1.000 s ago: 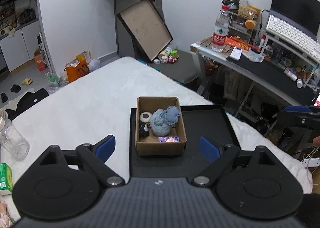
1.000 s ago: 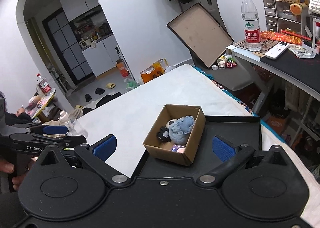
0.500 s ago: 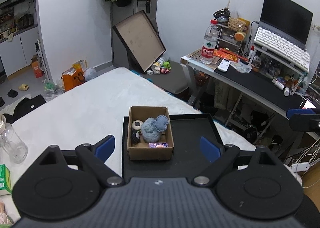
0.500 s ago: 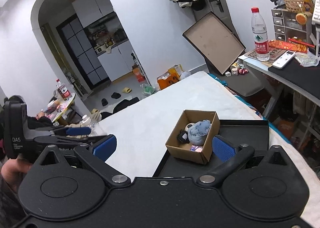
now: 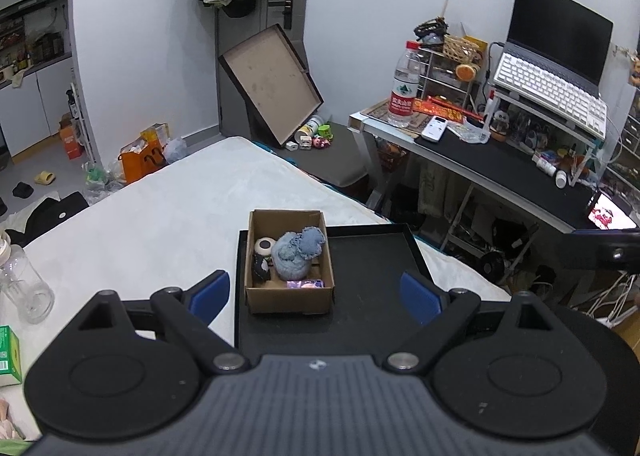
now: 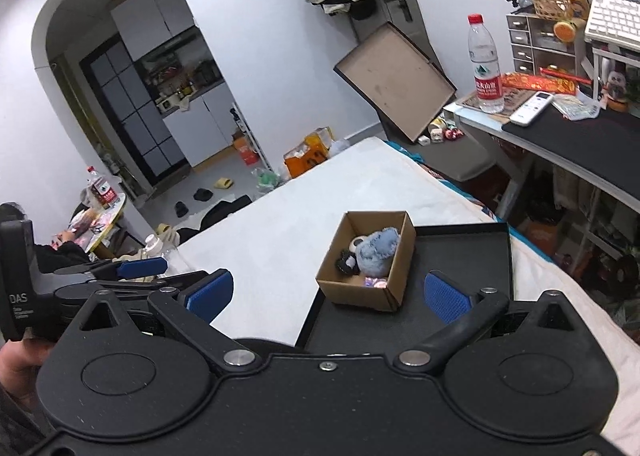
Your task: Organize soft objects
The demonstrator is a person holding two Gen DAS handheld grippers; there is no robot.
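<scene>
A small brown cardboard box (image 5: 289, 298) (image 6: 362, 294) stands on the left part of a black tray (image 5: 372, 256) (image 6: 468, 256) on the white bed. Inside lie a blue-grey plush toy (image 5: 297, 252) (image 6: 376, 252), a small black-and-white toy (image 5: 262, 256) (image 6: 349, 258) and a pink-purple item (image 5: 304, 284) (image 6: 376, 282). My left gripper (image 5: 314, 294) is open, held well back from and above the box, nothing between its blue pads. My right gripper (image 6: 327, 292) is open too, also held back with the box ahead between its fingers, empty.
The white bed (image 5: 160, 224) stretches left of the tray. A clear bottle (image 5: 24, 284) and a green carton (image 5: 8, 352) lie at its left edge. A cluttered desk (image 5: 500, 160) with laptop and water bottle (image 5: 404, 84) stands right. A large open box (image 5: 272, 84) leans by the door.
Both grippers have pulled back and up from the box, which looks smaller and farther now. Both stayed open. The box and its contents have not moved.
</scene>
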